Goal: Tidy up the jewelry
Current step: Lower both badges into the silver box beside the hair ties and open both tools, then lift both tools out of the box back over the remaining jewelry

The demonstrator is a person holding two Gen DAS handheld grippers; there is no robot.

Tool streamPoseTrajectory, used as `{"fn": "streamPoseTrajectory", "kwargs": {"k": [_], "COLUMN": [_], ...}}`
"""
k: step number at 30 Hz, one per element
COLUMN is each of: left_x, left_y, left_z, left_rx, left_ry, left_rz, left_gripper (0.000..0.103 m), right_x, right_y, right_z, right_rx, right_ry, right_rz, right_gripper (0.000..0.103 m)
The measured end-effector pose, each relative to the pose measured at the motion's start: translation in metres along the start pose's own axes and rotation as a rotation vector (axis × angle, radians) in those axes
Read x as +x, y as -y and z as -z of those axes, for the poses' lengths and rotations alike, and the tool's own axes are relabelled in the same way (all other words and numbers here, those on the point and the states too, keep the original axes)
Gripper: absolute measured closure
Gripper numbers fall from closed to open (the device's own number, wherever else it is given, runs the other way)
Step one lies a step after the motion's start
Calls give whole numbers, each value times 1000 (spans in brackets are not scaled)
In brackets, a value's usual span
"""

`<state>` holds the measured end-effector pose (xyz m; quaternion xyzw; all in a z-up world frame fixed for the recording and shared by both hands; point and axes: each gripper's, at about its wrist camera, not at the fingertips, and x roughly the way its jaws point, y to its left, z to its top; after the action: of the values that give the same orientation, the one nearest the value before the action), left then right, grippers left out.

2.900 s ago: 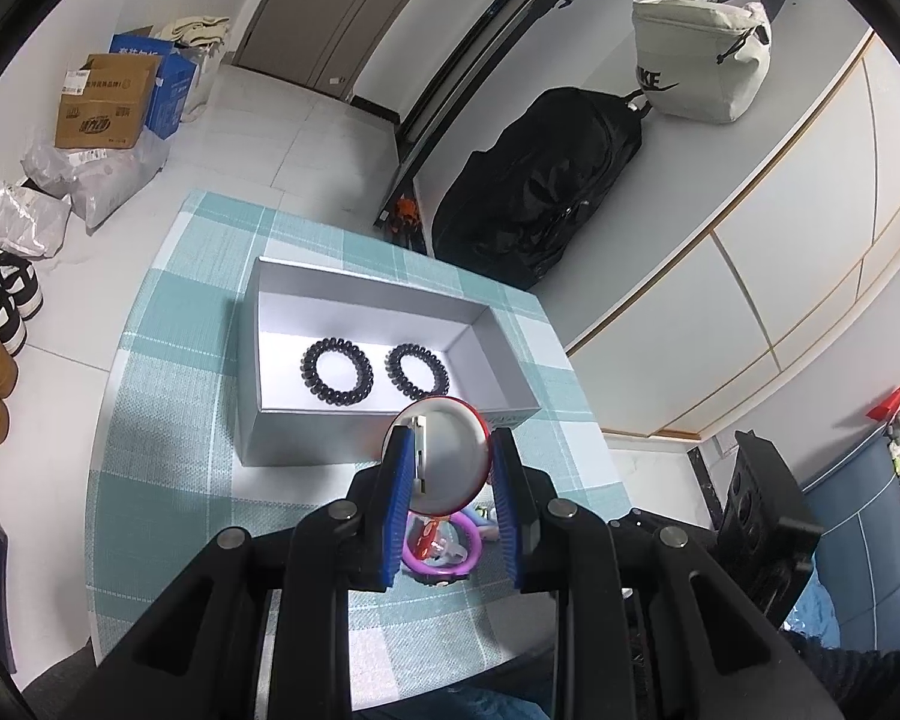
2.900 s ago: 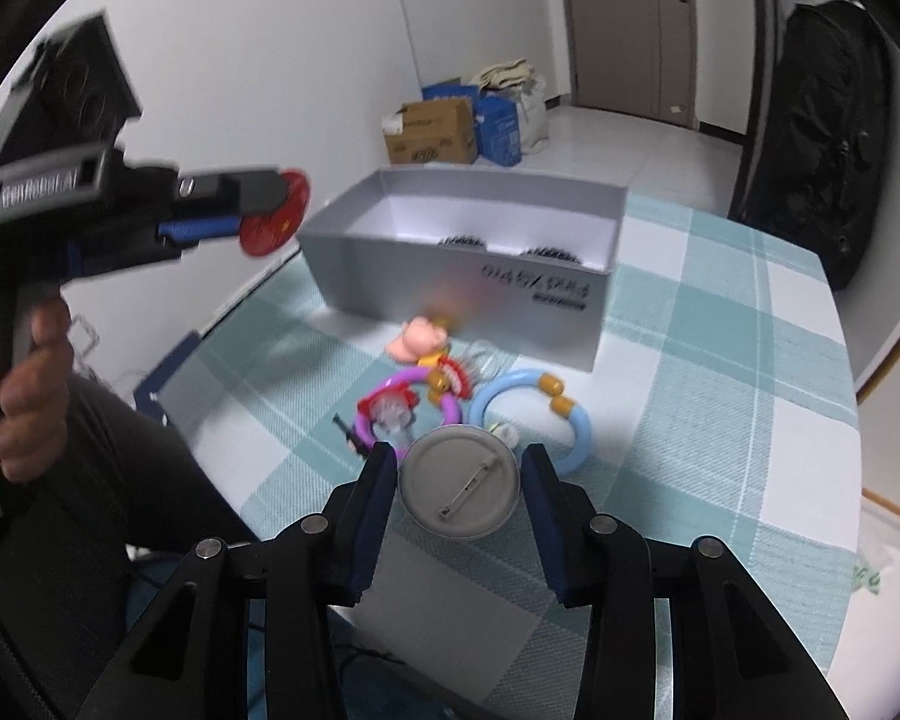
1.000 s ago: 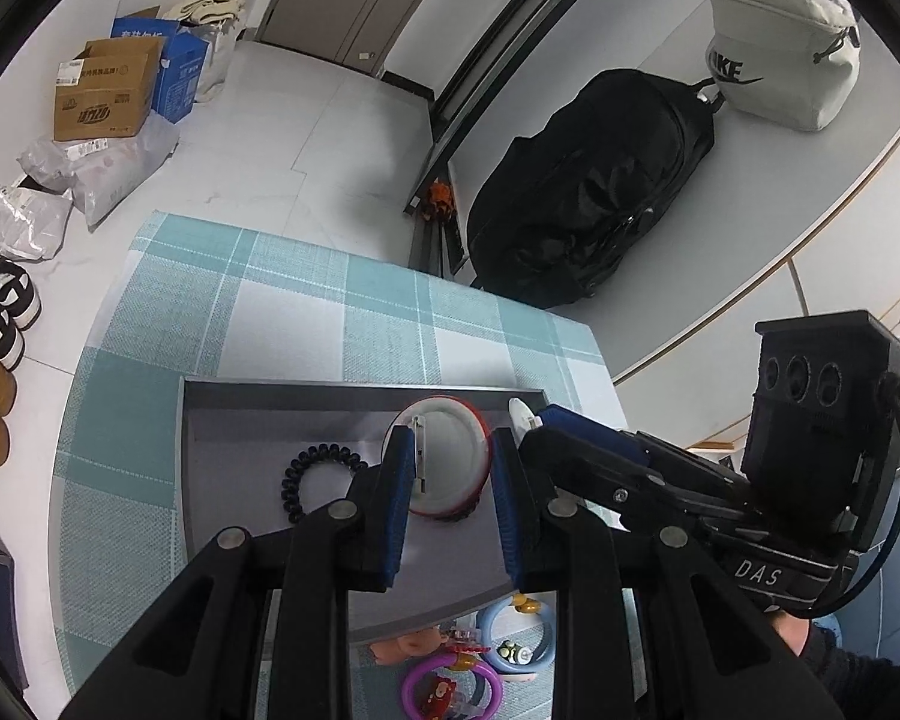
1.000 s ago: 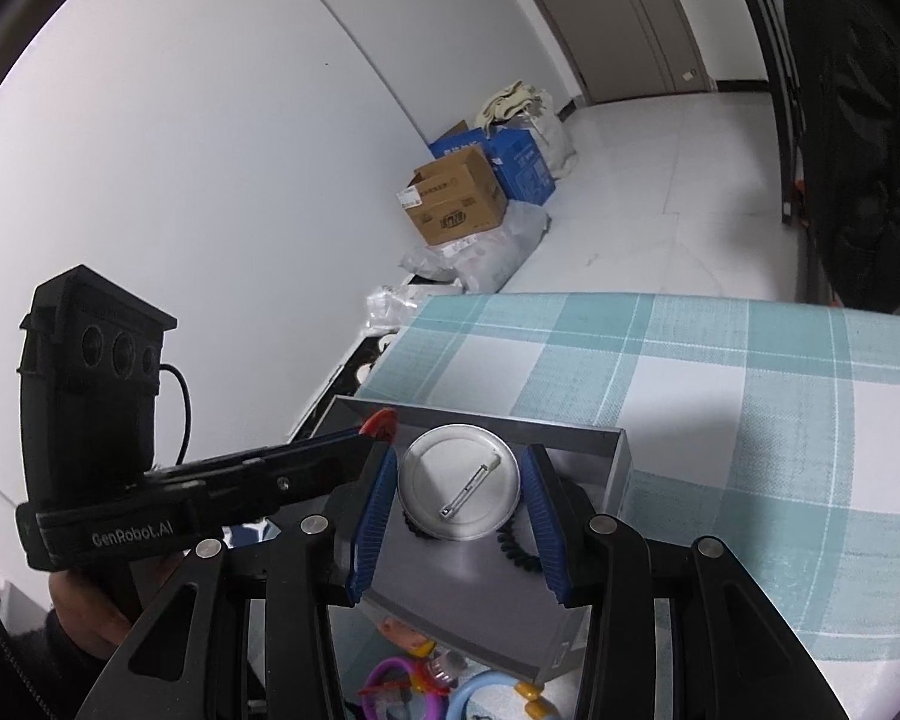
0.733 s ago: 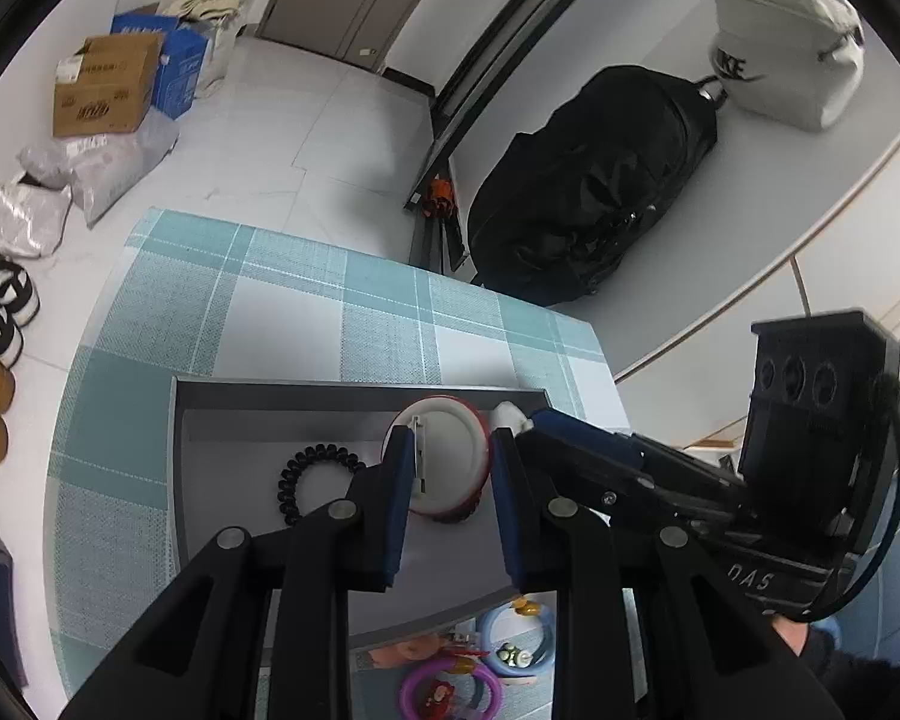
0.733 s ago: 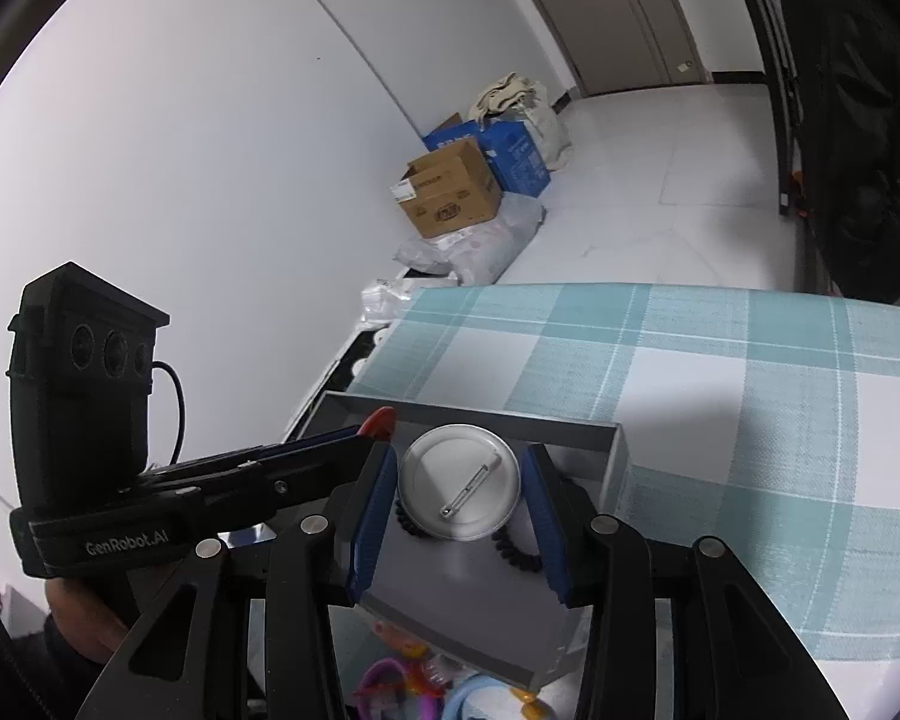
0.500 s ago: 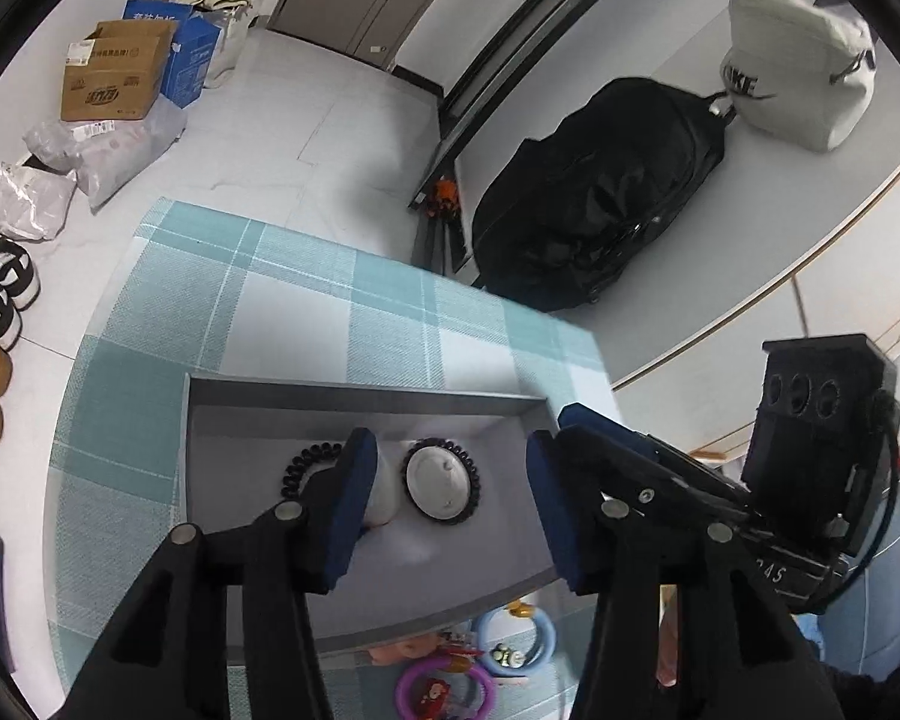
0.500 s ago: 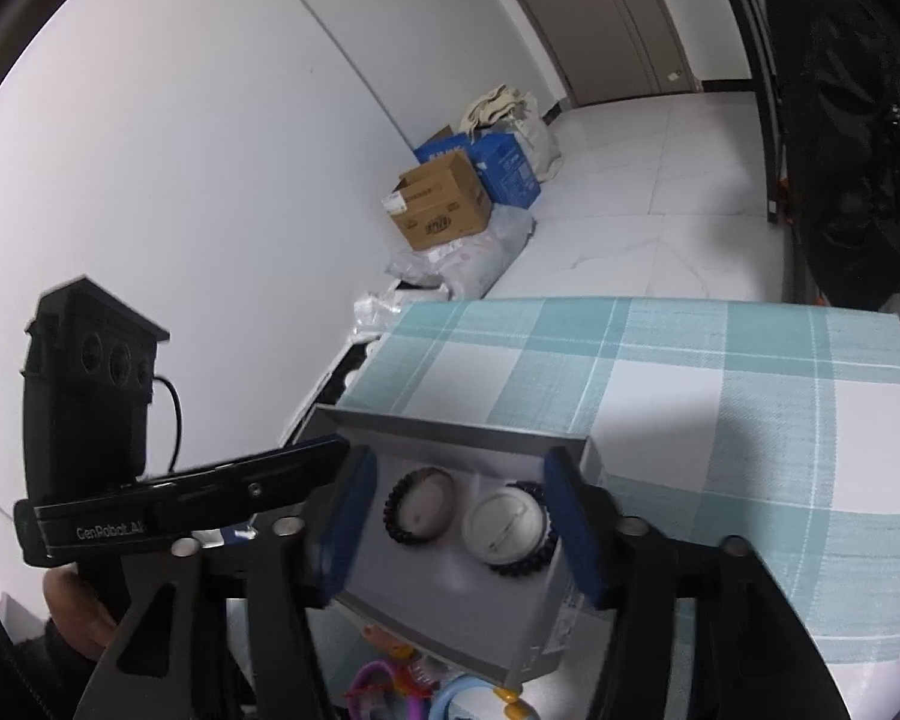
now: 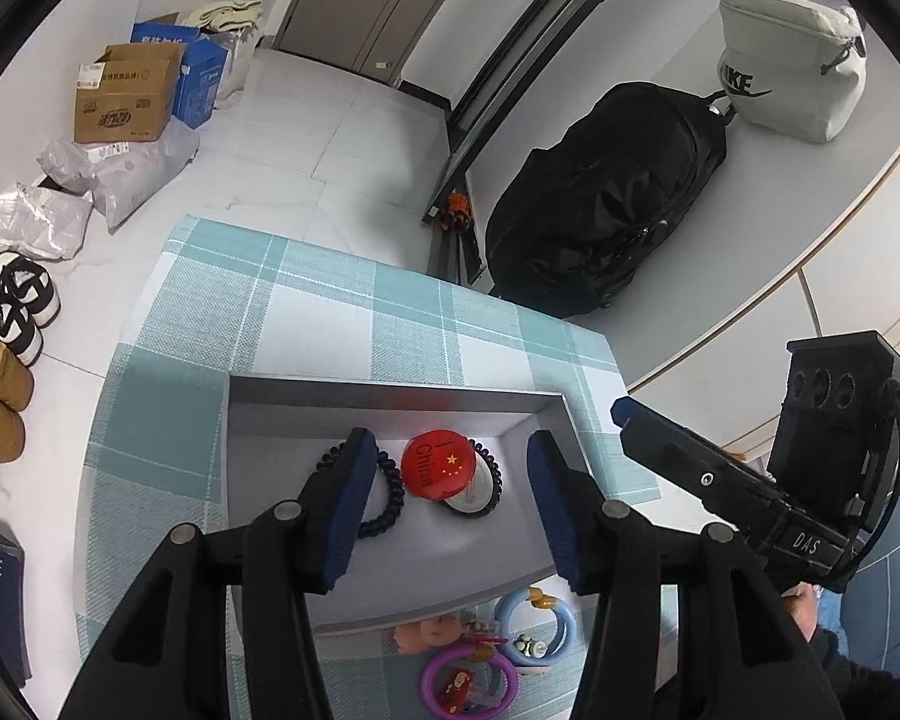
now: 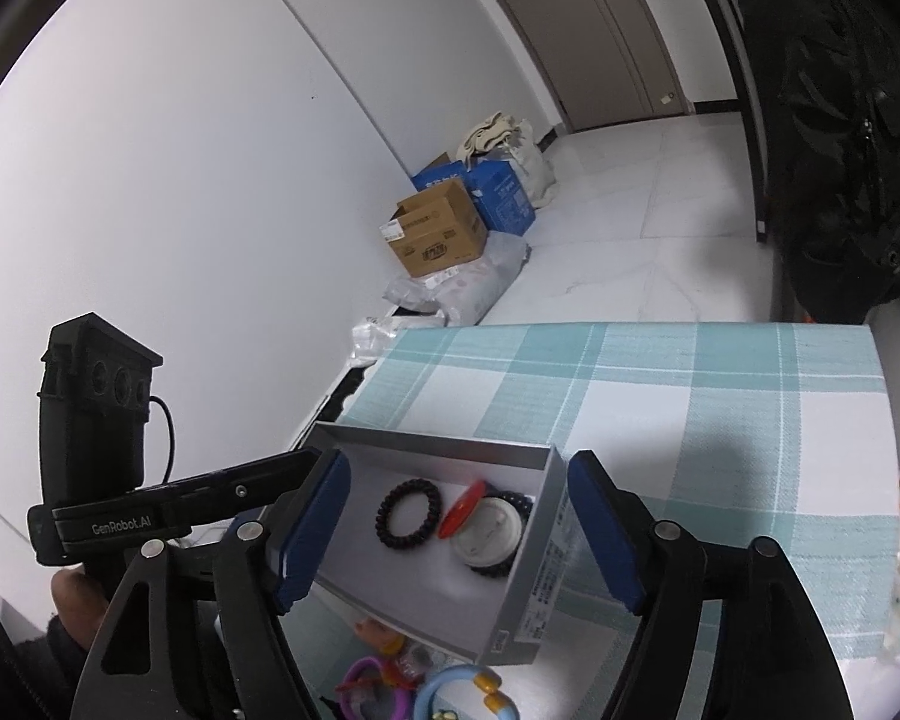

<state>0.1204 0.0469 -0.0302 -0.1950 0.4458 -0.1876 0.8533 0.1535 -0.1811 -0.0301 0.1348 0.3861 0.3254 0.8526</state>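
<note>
Grey box [image 9: 390,387] walls hem two badges (red [image 9: 440,466], white [image 10: 487,531]); both grippers [image 9: 444,501] [image 10: 457,531] just released, fingers empty above.

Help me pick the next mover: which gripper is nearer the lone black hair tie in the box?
Left. The left gripper hangs over the hair tie; the right gripper sits by the box's opposite end.

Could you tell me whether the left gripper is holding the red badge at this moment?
No, the left gripper stands open above the grey box, and the red badge lies inside it, clear of both pads.
</note>
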Motion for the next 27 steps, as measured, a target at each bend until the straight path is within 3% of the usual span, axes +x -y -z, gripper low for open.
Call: {"fn": "streamPoseTrajectory", "kwargs": {"k": [10, 27], "left_x": [-16, -16], "left_y": [10, 22], "left_z": [20, 65], "left_rx": [83, 148], "left_ry": [7, -88], "left_rz": [6, -37], "left_gripper": [56, 53], "right_x": [-10, -32], "right_y": [-3, -2], "right_z": [8, 41], "right_rx": [-58, -36], "right_ry": [37, 35], "right_rz": [35, 85], "right_gripper": [19, 13]}}
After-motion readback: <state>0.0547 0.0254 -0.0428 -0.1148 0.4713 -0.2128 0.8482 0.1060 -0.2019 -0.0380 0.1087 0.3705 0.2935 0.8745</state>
